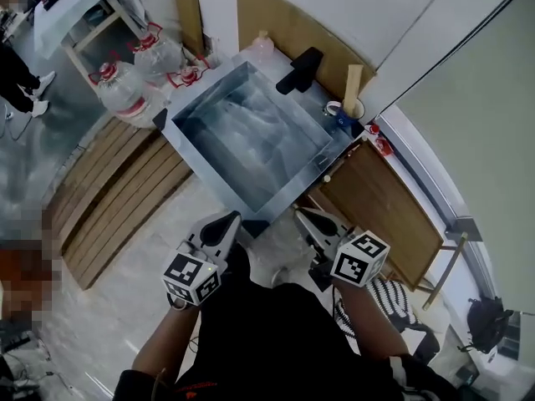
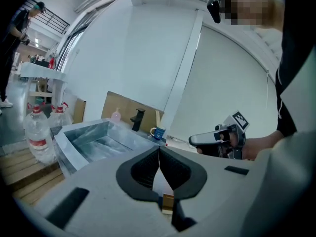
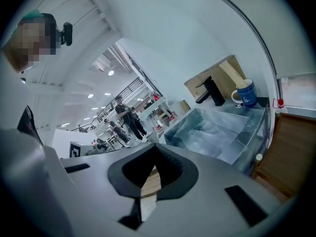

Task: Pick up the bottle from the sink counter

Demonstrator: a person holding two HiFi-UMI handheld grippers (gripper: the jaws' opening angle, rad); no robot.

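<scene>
Claws both sit closed and empty: the left claw and the right claw are held side by side, apart from each other, just short of the near corner of the steel sink, each with its jaw tips pressed together on nothing. The pink bottle stands upright on the bench at the sink's far corner, in front of a brown board, well apart from both claws. A black faucet stands at the far rim, between the bottle and a blue mug. Large clear water jugs with red caps stand on the floor left of the sink.
</scene>
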